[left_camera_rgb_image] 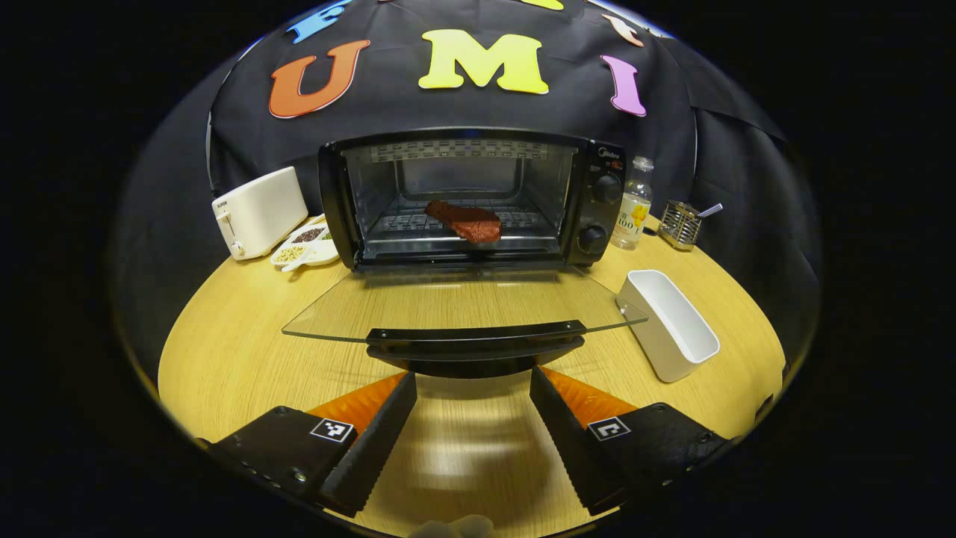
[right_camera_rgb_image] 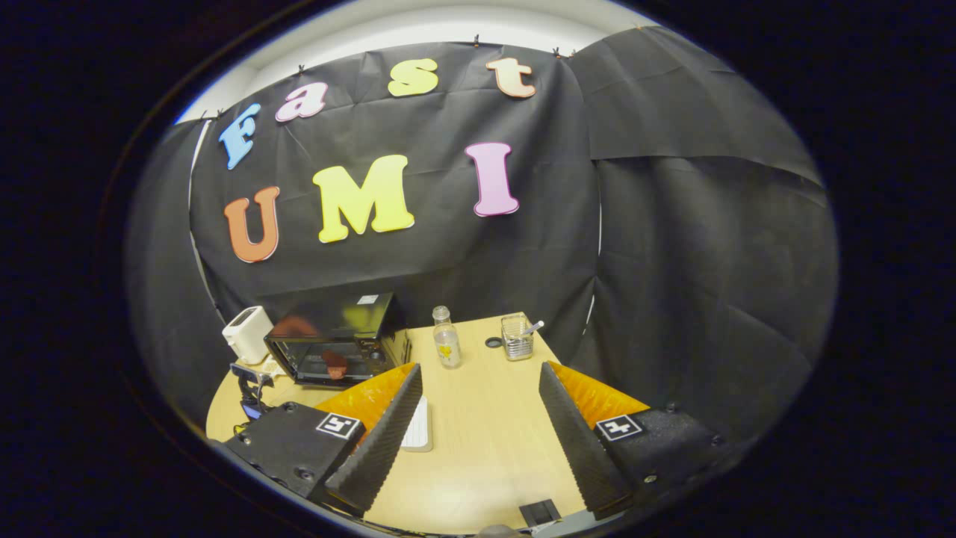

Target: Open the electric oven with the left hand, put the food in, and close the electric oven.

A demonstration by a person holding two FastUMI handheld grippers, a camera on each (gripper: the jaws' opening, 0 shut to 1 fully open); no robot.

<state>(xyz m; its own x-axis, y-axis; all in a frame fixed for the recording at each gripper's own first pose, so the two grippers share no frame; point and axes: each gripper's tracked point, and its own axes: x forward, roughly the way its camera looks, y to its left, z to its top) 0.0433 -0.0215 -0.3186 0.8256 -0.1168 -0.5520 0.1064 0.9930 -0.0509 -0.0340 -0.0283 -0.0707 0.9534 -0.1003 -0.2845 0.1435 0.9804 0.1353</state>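
Note:
The black electric oven stands at the back of the round wooden table with its glass door folded down flat. A reddish-brown piece of food lies on the rack inside. My left gripper is open, low over the table, its fingertips just short of the door's black handle and apart from it. My right gripper is open and holds nothing, high above the table's right part. From there the oven and the food appear at the far left.
A white toaster and a dish of seeds sit left of the oven. To its right are a clear bottle and a wire holder. A white rectangular tub lies beside the door's right corner.

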